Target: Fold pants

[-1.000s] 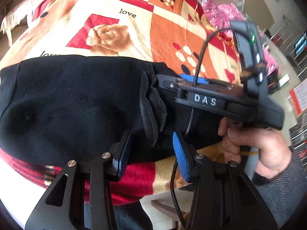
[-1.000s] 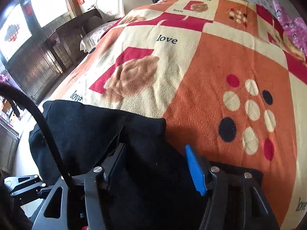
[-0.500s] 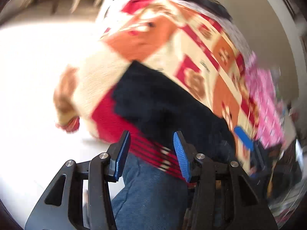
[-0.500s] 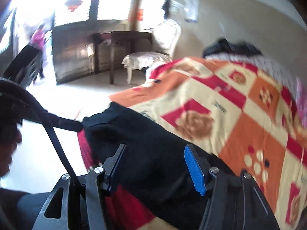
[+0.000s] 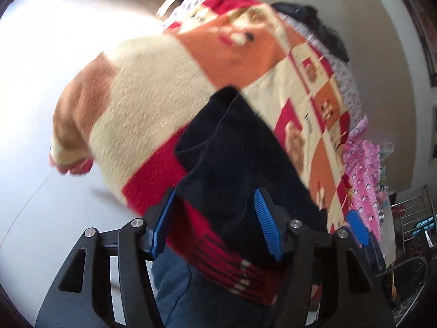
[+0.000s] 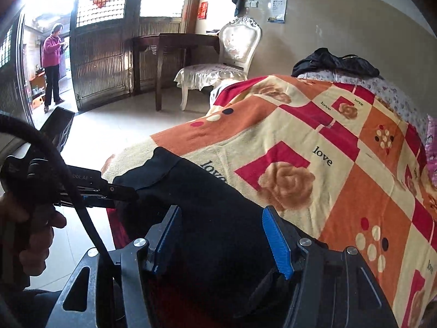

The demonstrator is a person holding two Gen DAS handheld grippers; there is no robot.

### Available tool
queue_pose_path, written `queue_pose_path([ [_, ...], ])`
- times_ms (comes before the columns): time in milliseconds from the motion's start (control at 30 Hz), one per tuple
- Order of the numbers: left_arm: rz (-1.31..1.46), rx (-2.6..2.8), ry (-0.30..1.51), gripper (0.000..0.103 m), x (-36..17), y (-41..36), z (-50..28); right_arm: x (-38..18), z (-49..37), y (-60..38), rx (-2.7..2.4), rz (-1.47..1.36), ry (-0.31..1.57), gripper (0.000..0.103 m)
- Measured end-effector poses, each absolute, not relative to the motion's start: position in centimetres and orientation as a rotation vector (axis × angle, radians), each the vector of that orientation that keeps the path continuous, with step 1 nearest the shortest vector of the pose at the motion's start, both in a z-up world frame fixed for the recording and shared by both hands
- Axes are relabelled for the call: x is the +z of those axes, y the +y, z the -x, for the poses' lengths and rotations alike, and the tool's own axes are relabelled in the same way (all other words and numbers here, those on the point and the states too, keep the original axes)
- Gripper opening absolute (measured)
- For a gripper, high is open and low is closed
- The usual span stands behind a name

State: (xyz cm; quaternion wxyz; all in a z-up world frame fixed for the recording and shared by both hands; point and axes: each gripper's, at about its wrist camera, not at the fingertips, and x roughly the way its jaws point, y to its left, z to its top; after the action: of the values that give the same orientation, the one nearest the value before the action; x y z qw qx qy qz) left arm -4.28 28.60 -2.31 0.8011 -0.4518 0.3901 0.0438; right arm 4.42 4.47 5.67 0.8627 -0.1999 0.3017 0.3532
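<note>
The black pants (image 5: 232, 158) lie folded on the near edge of a bed with an orange, cream and red blanket (image 5: 153, 104). In the right wrist view the pants (image 6: 207, 205) run from the bed corner back toward the camera. My left gripper (image 5: 215, 224) is open, its blue pads on either side of the pants' near end. It also shows in the right wrist view (image 6: 120, 191), its fingers at the pants' left edge. My right gripper (image 6: 224, 243) is open over the black cloth, holding nothing.
The blanket (image 6: 341, 169) covers the whole bed and hangs over its edge. A dark garment (image 6: 333, 63) lies at the bed's far end. A white chair (image 6: 226, 60) and a dark table (image 6: 169, 43) stand past the bed. A person (image 6: 53, 60) stands in the doorway.
Both grippers have pulled back and swung left from the pants. The left view has turned from facing the right gripper to looking along the bed edge. Both stay open.
</note>
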Motion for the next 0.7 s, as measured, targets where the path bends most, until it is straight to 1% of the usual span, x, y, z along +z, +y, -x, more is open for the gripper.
queue_pose_path([
  [67,0.968,0.091,0.786,0.057,-1.8,28.8,4.1,5.7,-5.0,4.8,0.737,0.412,0.645,0.059],
  [167,0.935,0.086,0.778,0.056,-1.9,28.8,3.3,6.0,-6.6,5.8,0.788,0.351,0.691,0.059],
  [200,0.919,0.081,0.788,0.054,-2.2,28.7,3.1,6.3,-7.6,6.5,0.822,0.312,0.726,0.059],
  [233,0.880,0.097,0.793,0.039,-2.3,28.5,3.0,6.6,-8.6,7.2,0.846,0.283,0.754,0.059],
  [267,0.849,0.110,0.791,0.026,-2.3,28.2,3.0,6.6,-9.2,7.7,0.858,0.261,0.777,0.059],
  [300,0.813,0.117,0.776,0.023,-2.2,28.0,3.1,7.0,-10.3,8.5,0.873,0.222,0.807,0.059],
  [333,0.762,0.128,0.760,0.015,-1.8,27.5,3.3,7.3,-11.5,9.6,0.898,0.174,0.846,0.059],
  [400,0.633,0.152,0.727,0.014,-0.8,26.3,3.4,7.3,-13.6,11.5,0.951,0.095,0.952,0.059],
  [533,0.260,0.212,0.605,0.014,2.1,21.7,3.8,5.7,-17.1,14.8,0.973,-0.038,1.229,0.059],
  [633,0.023,0.206,0.538,0.014,3.0,17.7,4.0,5.0,-18.7,14.5,1.016,-0.176,1.330,0.059],
  [700,-0.045,0.179,0.518,0.014,3.2,16.3,4.1,4.7,-19.7,13.6,1.022,-0.253,1.379,0.059],
])
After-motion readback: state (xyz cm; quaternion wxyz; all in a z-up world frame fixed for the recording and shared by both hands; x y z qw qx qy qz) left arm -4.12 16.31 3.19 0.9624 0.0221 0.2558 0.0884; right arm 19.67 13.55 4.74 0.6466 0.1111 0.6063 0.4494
